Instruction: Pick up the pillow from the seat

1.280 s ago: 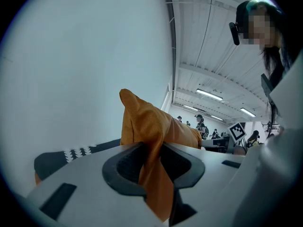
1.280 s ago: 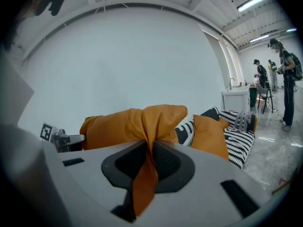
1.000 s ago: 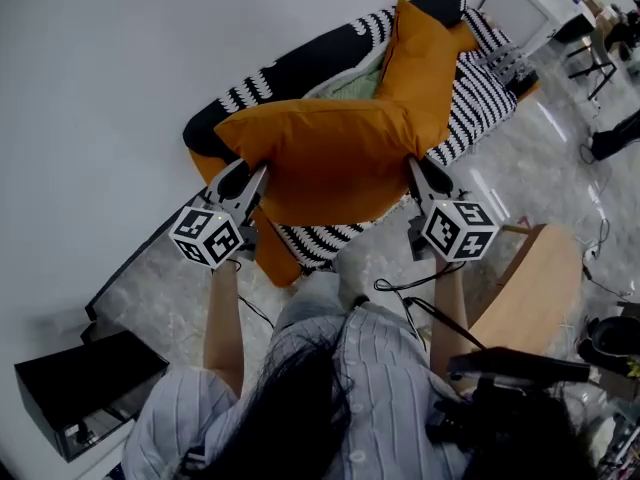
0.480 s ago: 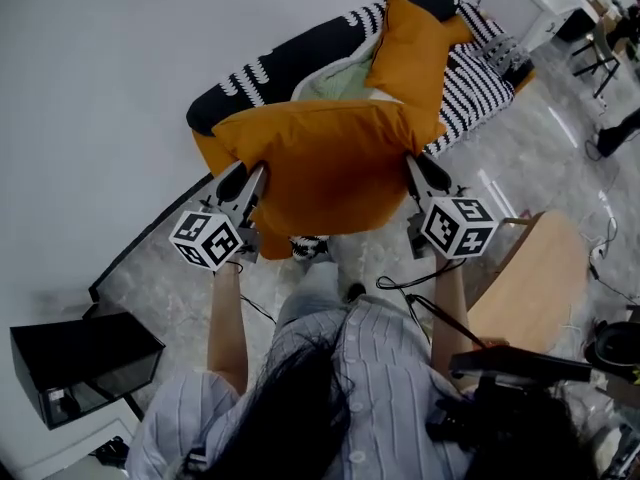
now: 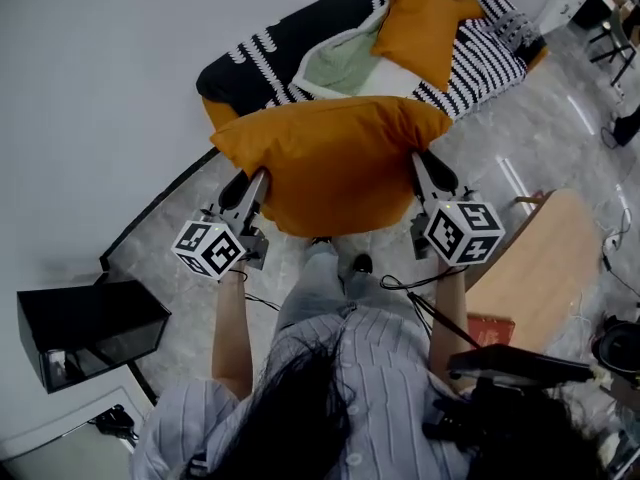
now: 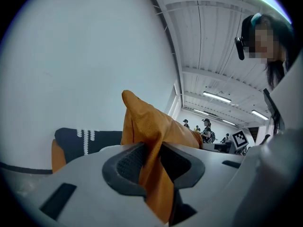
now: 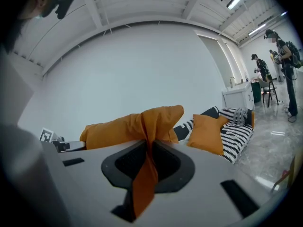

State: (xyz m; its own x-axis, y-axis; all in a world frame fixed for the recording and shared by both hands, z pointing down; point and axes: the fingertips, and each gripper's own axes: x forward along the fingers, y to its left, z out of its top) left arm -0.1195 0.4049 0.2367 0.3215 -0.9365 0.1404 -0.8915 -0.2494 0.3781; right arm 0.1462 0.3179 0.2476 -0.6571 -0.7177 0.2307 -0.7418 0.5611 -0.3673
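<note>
A large orange pillow (image 5: 335, 163) hangs in the air between my two grippers, clear of the black-and-white striped seat (image 5: 470, 63) behind it. My left gripper (image 5: 255, 183) is shut on the pillow's left corner; in the left gripper view the orange fabric (image 6: 154, 167) is pinched between the dark pads. My right gripper (image 5: 420, 168) is shut on the right corner, with the fabric (image 7: 147, 167) squeezed between its pads. A second orange pillow (image 5: 425, 23) still leans on the seat, also seen as the smaller pillow (image 7: 208, 131) in the right gripper view.
A pale green cushion (image 5: 345, 63) lies on the seat. A black box (image 5: 90, 328) stands on the floor at the left and a wooden table top (image 5: 535, 268) at the right. A white wall (image 5: 90, 88) runs behind. People stand far off (image 7: 279, 56).
The pillow and both grippers have drawn back from the seat toward me. The seat has slid up and away in the head view; more bare floor shows under the pillow.
</note>
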